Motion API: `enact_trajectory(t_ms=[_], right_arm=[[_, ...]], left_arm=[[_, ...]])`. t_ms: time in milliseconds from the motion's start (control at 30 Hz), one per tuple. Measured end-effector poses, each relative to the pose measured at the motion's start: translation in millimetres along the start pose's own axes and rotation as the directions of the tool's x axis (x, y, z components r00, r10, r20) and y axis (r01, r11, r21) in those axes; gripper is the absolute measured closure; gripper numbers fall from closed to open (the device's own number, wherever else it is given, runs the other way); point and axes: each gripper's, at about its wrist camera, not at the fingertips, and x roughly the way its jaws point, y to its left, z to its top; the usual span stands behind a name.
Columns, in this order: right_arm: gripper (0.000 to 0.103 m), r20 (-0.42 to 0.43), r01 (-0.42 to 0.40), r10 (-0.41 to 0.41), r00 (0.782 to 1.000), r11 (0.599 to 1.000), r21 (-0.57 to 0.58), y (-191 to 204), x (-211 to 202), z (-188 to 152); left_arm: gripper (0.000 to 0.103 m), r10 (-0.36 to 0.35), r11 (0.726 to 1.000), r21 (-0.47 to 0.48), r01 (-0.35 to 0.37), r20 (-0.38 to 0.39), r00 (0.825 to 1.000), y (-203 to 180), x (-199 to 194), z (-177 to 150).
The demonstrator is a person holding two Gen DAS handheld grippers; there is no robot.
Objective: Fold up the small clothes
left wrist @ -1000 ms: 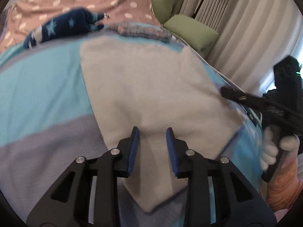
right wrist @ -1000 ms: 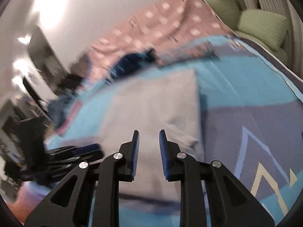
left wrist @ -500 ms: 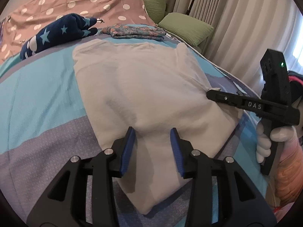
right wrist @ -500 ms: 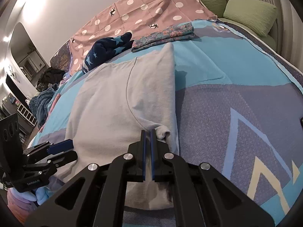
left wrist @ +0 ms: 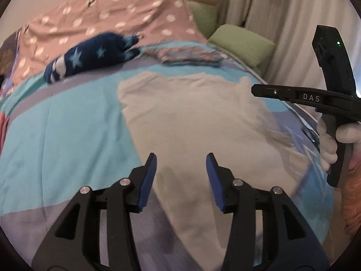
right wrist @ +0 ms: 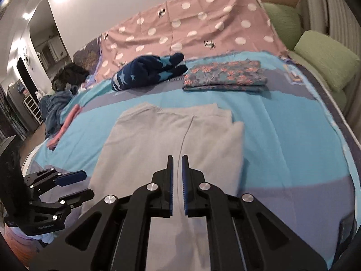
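A pale grey garment point(left wrist: 191, 117) lies flat on the blue bedspread, one side folded over along a seam point(right wrist: 162, 140). My left gripper point(left wrist: 181, 158) hovers over its near end, jaws opening, nothing pressed between the blue pads; the right wrist view shows it at lower left point(right wrist: 88, 183). My right gripper point(right wrist: 177, 158) hangs above the garment's middle, shut to a thin slit and holding nothing. In the left wrist view it juts in from the right point(left wrist: 255, 89), held by a gloved hand point(left wrist: 329, 144).
A navy star-print garment point(right wrist: 146, 73) and a folded floral cloth point(right wrist: 225, 75) lie at the far end, before a pink dotted sheet point(right wrist: 191, 29). Green pillows point(right wrist: 325, 56) and curtains point(left wrist: 282, 11) line the right bed edge. Clothes are heaped far left point(right wrist: 58, 106).
The left jaws have spread wider and drawn back a little. The right gripper closed at the garment's folded edge, then lifted off it and swung over the garment's middle.
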Motion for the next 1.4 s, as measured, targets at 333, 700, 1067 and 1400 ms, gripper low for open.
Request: enact_trajectory(t_ms=[333,700,1067,1400], right_arm=[[0.088,-0.051,0.018,-0.015,0.999,0.998,0.063,-23.2,21.7,-8.9],[0.043,-0.116,-0.099,0.127,0.985,0.969,0.225,-82.8,-4.6,-40.6],[0.038,-0.072,-0.315,0.335,0.939,0.927,0.204,-84.5,49.7,-0.1],[0.081,-0.15,-0.337,0.348,0.925,0.937,0.095,-62.9,89.1,34.2]], left_arm=[[0.041,-0.099,0.987,-0.132,0.09,-0.059,0.993,33.5,24.3,-6.7],[0.035,-0.201,0.951,-0.252,0.18,-0.061,0.978,56.3,33.3,6.9],[0.043,-0.282,0.935,-0.245,0.257,-0.07,0.957,66.8,71.9,42.0],[0.08,-0.29,0.925,-0.265,0.273,-0.028,0.957,80.8,97.1,62.1]])
